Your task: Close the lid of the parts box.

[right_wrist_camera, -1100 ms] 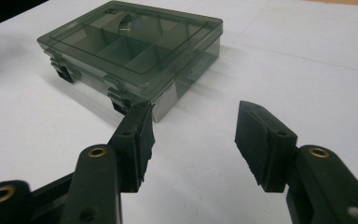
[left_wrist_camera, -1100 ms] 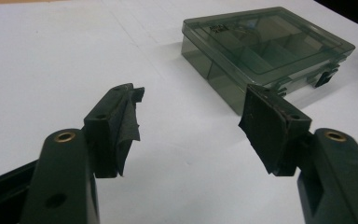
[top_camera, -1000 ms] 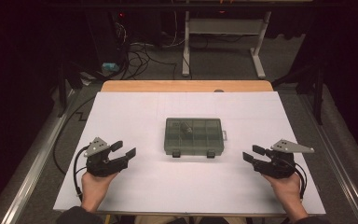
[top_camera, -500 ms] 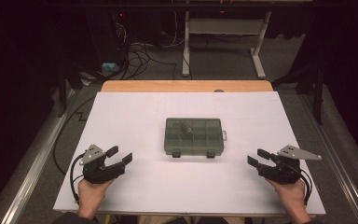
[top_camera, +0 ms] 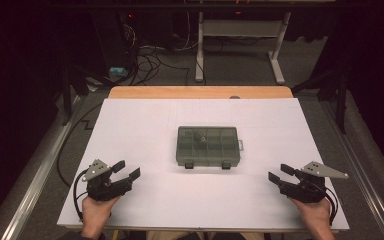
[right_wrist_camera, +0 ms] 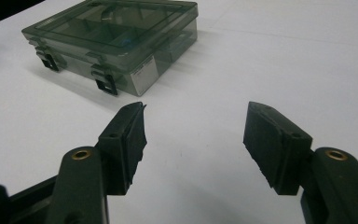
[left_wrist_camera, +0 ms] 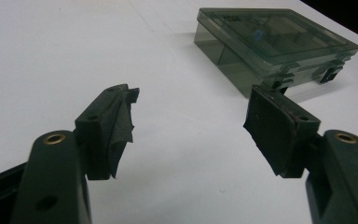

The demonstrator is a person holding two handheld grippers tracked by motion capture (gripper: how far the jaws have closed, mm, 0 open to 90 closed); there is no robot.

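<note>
A table with a wooden edge at twelve o'clock carries a white sheet over nearly its whole top, and on that sheet a smoky clear compartment box (lid shut, latches toward six o'clock) sits near centre.

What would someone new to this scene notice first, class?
A smoky translucent compartment box, lid shut, sits alone mid-table on the white sheet. At the near corners, the left gripper and right gripper flank it, both pointing inward, jaws just opened wide with nothing between them.
</note>
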